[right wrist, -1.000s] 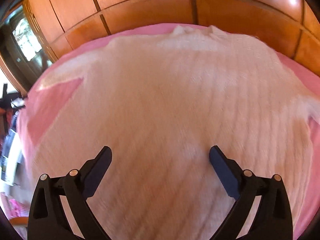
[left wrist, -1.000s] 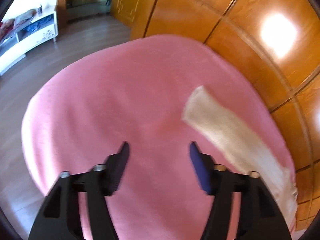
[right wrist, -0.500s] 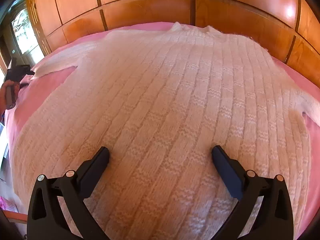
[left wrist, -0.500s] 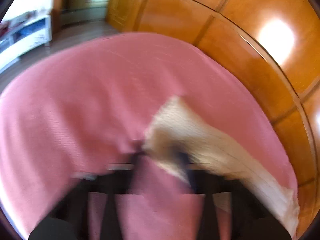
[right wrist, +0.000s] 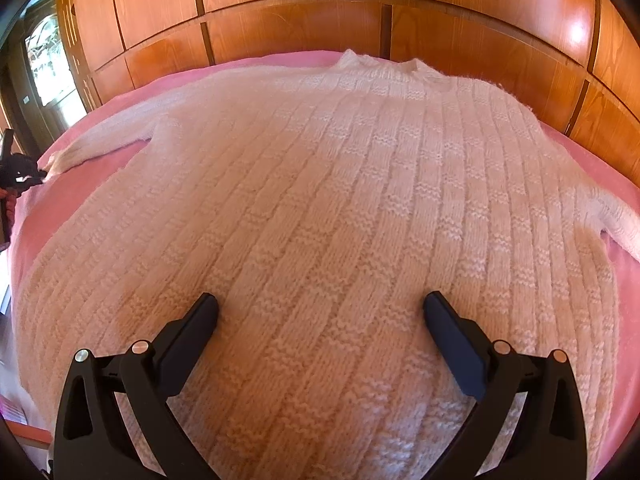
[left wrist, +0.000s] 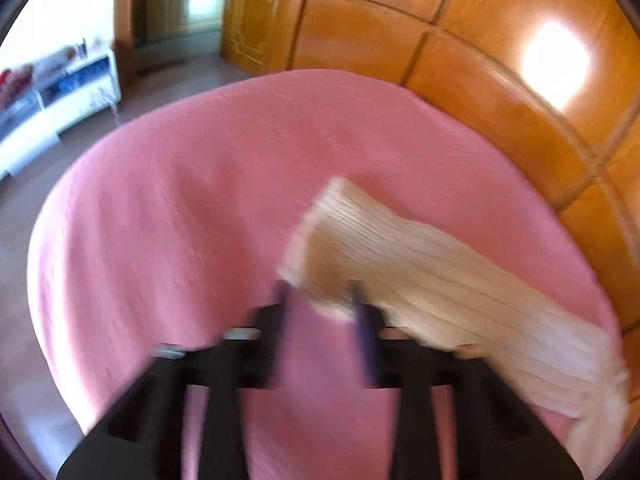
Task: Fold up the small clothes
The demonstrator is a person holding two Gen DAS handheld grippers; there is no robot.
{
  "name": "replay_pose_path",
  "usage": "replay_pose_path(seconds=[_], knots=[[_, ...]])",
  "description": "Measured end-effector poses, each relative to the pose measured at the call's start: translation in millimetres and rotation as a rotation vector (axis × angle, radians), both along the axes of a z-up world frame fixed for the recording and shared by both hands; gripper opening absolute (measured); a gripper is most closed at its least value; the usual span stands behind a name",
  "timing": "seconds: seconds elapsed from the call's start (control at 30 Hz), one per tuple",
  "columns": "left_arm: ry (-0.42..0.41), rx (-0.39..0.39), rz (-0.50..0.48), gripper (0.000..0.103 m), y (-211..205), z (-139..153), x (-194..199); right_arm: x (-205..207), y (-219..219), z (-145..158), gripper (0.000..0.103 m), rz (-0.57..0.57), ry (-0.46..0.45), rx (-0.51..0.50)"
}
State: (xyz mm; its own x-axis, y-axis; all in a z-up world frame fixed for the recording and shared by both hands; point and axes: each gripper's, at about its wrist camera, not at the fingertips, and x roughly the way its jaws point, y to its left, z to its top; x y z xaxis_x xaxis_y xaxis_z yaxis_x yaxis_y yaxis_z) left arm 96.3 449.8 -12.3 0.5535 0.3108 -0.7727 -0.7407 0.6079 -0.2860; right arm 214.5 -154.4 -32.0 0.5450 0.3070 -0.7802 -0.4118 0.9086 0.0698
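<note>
Sweater [right wrist: 340,220] flat on pink sheet [left wrist: 180,220]; left gripper [left wrist: 320,300] at cuff.

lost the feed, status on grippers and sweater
Left hand-held gripper at sleeve cuff, grip unclear from blur. Right hand-held gripper open over sweater. Nothing in the way.

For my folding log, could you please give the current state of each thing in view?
sweater: spread flat, unfolded.
left sleeve cuff: between the left gripper's fingers, grip unclear through blur.
left gripper: partly closed, at the cuff.
right gripper: open, empty, over the sweater.
pink sheet: smooth.
</note>
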Motion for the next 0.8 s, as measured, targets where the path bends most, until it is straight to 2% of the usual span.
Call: replay_pose_path(seconds=[0.03,0.1,0.23,0.37,0.5,0.6,0.67,0.7,0.73,0.77,0.8], knots=[[-0.034,-0.002,-0.014,0.060,-10,5,-7,0,-1,1,0.101,0.000,0.001,0.005],[-0.089,-0.030,-0.118,0.060,-39,14,-14,-2,-2,4,0.101,-0.004,0.002,0.006],[-0.154,-0.152,-0.466,0.060,-120,18,-29,-16,-28,21,0.101,-0.046,-0.006,0.039],[-0.148,-0.219,-0.747,0.060,-203,9,-53,-43,-98,33,0.097,-0.186,-0.003,0.092],[-0.116,-0.271,-0.887,0.060,-259,-5,-69,-79,-164,28,0.089,-0.319,0.027,0.089],[-0.087,-0.271,-0.905,0.060,-280,-17,-73,-107,-189,17,0.076,-0.341,0.104,0.143],[-0.081,-0.253,-0.887,0.059,-287,-23,-70,-127,-192,13,0.064,-0.330,0.117,0.173],[-0.089,-0.242,-0.878,0.045,-281,-25,-69,-135,-189,13,0.059,-0.315,0.121,0.180],[-0.086,-0.247,-0.878,0.018,-280,-27,-68,-142,-186,12,0.046,-0.300,0.128,0.186],[-0.070,-0.256,-0.880,0.010,-279,-30,-68,-146,-182,11,0.024,-0.279,0.137,0.188],[-0.071,-0.250,-0.872,0.009,-285,-34,-77,-148,-177,10,0.016,-0.272,0.136,0.176]])
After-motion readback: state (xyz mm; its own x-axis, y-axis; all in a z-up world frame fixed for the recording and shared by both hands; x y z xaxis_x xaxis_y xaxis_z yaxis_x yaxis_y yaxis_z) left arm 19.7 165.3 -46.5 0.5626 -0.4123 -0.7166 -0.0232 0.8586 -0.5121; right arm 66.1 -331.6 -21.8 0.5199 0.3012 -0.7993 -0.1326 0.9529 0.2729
